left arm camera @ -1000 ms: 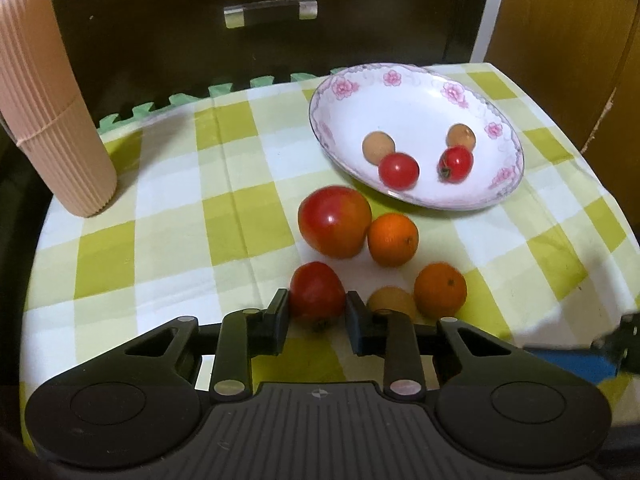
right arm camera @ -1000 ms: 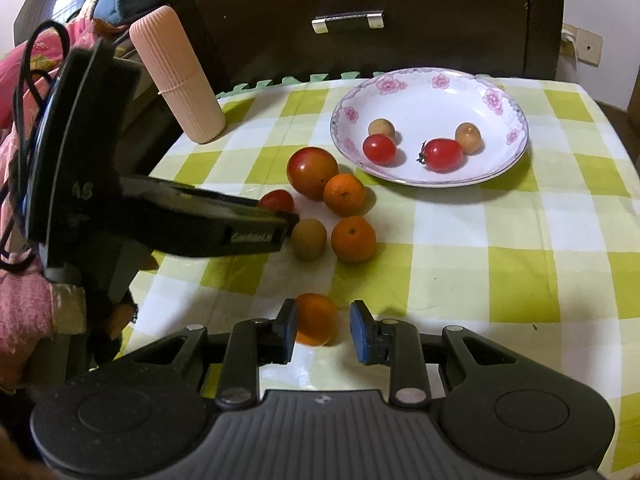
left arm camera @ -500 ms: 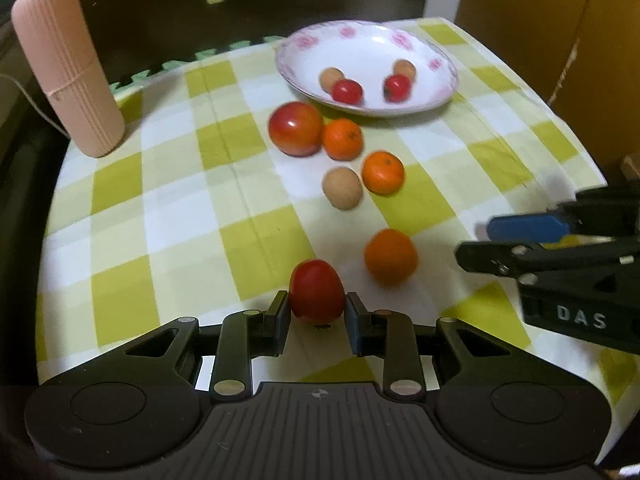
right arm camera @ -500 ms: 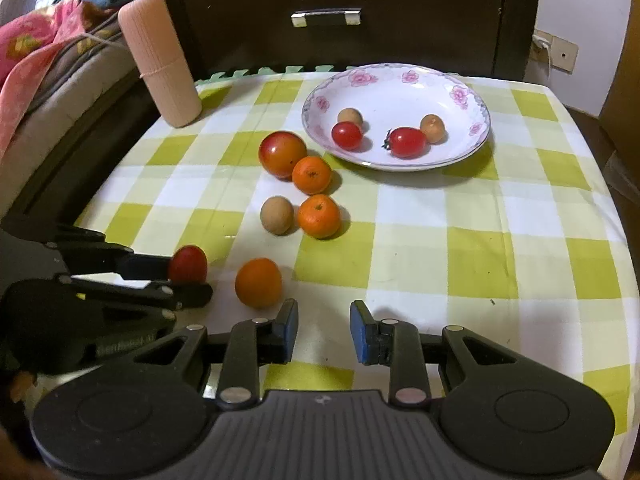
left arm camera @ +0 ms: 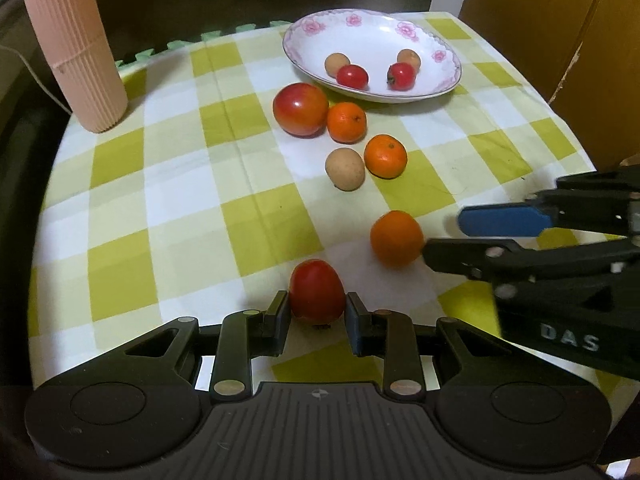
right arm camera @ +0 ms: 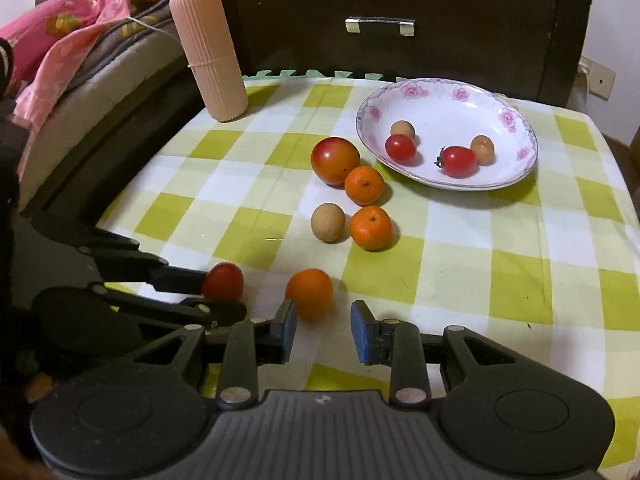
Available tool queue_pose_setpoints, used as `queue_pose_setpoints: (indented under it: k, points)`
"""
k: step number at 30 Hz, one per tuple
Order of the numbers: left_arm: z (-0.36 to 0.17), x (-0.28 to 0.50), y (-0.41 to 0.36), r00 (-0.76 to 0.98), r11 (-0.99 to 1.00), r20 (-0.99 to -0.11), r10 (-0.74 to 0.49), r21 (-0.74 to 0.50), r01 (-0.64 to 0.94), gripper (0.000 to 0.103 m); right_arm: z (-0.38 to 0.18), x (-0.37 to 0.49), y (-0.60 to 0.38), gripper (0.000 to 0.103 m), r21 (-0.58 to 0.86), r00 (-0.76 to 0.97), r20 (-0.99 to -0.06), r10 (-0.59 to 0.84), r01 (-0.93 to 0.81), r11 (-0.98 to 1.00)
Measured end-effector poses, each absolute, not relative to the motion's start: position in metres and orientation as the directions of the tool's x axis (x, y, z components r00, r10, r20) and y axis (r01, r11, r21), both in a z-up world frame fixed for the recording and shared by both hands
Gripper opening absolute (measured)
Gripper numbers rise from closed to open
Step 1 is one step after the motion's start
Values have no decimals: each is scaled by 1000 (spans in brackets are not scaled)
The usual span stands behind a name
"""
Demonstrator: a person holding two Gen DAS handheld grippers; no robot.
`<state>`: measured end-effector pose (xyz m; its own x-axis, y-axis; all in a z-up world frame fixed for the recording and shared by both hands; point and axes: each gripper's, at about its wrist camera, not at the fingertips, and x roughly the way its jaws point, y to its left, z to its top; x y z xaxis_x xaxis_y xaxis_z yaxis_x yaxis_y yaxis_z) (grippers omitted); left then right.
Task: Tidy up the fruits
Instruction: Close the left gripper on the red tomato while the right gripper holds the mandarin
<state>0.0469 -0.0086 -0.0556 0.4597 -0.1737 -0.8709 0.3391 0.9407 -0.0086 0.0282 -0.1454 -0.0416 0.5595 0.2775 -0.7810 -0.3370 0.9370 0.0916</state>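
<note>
My left gripper [left arm camera: 316, 312] is shut on a small red tomato [left arm camera: 316, 292], held low near the table's front edge; the same tomato [right arm camera: 223, 282] shows at the left of the right wrist view. My right gripper [right arm camera: 324, 328] is open, with a loose orange [right arm camera: 309, 294] just ahead of its left fingertip; that orange [left arm camera: 396, 238] lies close to the right gripper [left arm camera: 442, 234] in the left wrist view. Farther back lie a big red fruit [left arm camera: 300, 109], two oranges [left arm camera: 346, 122] [left arm camera: 385, 156] and a brown round fruit [left arm camera: 345, 169]. The flowered white plate [left arm camera: 360, 36] holds two cherry tomatoes and two small brown fruits.
A pink ribbed cylinder [left arm camera: 74, 44] stands at the table's back left corner. A dark cabinet with a metal handle [right arm camera: 380, 24] rises behind the green-checked tablecloth [left arm camera: 180, 208]. Bedding [right arm camera: 60, 48] lies past the left edge. A wooden panel [left arm camera: 540, 20] stands at the right.
My left gripper has carried the small tomato back from the fruit cluster to the front edge. The right gripper drew off the orange, which now lies by its left fingertip.
</note>
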Motion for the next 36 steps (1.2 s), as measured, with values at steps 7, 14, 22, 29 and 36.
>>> queue_pose_setpoints:
  k: [7,14,22,29,36]
  points:
    - [-57,42,-6,451,942,-875,-175,-17,334,39,-47,44,-134,31,133,534,-782,322,-363,922]
    - [-58,46,-7,472,949,-864,-174,-18,316,43,-66,56,-126,31,94,537,-801,264,-323,942]
    - [-58,39,-12,499,956,-853,-152,1,292,35,-65,44,-156,31,105,540,-807,239,-267,958]
    - [-52,26,-4,507,973,-855,-106,17,232,34,-41,25,-165,31,93,590,-773,233,-258,962]
    - [-34,21,-7,552,964,-821,-145,9,267,27,-24,17,-163,31,86,627,-744,231,-253,964]
